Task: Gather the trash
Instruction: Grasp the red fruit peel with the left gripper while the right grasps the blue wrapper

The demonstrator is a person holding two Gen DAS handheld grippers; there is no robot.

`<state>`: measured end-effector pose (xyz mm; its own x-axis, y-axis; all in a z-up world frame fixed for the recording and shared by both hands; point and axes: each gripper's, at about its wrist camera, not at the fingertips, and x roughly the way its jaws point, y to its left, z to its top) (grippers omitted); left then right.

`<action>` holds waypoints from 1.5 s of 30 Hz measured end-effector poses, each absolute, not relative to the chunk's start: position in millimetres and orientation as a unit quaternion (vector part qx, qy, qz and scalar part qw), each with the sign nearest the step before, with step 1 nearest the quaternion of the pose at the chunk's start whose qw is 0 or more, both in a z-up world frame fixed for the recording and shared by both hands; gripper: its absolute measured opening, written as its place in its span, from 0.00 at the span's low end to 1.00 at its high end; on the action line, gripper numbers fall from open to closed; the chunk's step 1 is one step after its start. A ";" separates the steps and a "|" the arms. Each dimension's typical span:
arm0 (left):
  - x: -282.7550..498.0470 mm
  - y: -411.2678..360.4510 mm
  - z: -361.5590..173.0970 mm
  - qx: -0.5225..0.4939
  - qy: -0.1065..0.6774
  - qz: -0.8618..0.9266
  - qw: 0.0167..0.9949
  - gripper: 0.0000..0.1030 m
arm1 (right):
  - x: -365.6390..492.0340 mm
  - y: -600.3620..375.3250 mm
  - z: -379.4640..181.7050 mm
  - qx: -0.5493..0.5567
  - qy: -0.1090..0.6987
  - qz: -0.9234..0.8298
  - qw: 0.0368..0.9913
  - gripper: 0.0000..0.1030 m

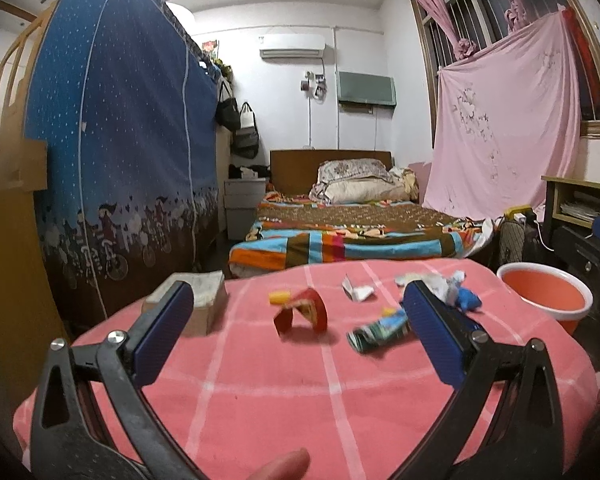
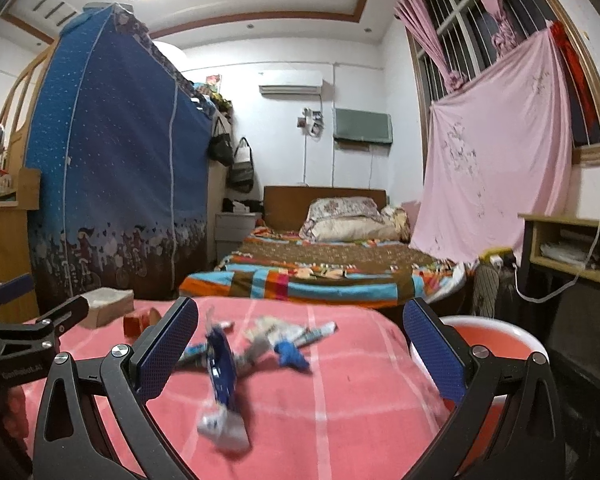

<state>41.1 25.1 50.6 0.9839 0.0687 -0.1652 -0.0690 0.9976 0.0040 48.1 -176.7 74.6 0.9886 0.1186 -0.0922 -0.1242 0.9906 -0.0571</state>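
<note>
Pink checked cloth covers the surface (image 2: pixel 340 420), where a blue wrapper (image 2: pixel 222 372) lies near the open right gripper (image 2: pixel 300 354), long axis running near to far. Next, I judge: close on it and carry it right to the red bucket (image 2: pixel 496 344). The left gripper (image 1: pixel 298 320) is open too, facing a red scrap (image 1: pixel 300 314).

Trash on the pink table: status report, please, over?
Left gripper and right gripper both open, empty. Wrappers still scattered on the pink cloth. Red basin waiting at right. Nothing blocking.
</note>
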 end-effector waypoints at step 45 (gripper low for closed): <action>171.2 45.5 15.4 -0.078 0.340 -0.049 0.936 0.14 | 157.3 -143.9 26.5 0.008 0.357 0.214 0.909 0.05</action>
<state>171.2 45.5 15.4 0.7643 -0.1455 -0.6282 0.0393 0.9829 -0.1798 157.3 -143.9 26.5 0.6538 0.3950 -0.6454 -0.3838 0.9082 0.1671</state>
